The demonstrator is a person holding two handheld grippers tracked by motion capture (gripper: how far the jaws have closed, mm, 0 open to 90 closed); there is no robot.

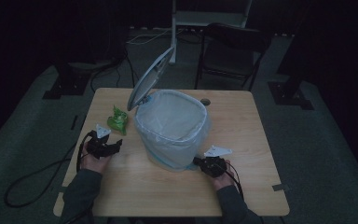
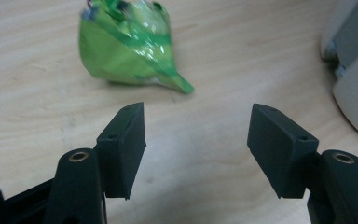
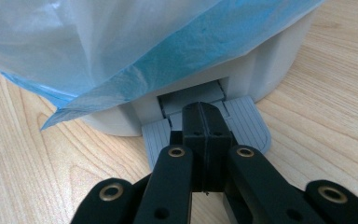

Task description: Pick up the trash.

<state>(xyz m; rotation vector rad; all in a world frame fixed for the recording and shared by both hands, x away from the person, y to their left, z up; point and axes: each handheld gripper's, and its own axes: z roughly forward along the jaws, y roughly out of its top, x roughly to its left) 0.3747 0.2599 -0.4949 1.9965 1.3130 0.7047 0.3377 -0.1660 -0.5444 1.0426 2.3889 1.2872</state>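
A white pedal bin [image 1: 172, 140] lined with a blue-edged plastic bag [image 3: 121, 51] stands mid-table, its grey lid [image 1: 150, 77] raised. My right gripper [image 1: 199, 162] [image 3: 204, 119] is shut, its joined jaws resting on the bin's grey foot pedal [image 3: 247, 123]. A crumpled green wrapper [image 1: 118, 120] [image 2: 126, 46] lies on the wood left of the bin. My left gripper [image 1: 116, 144] [image 2: 196, 140] is open, held just short of the wrapper with nothing between its jaws.
The wooden table [image 1: 251, 140] has bare room at right and front. A small dark round object [image 1: 205, 101] sits behind the bin. The bin's white wall [image 2: 354, 70] is close on the right in the left gripper view. A chair [image 1: 233, 51] stands beyond the table.
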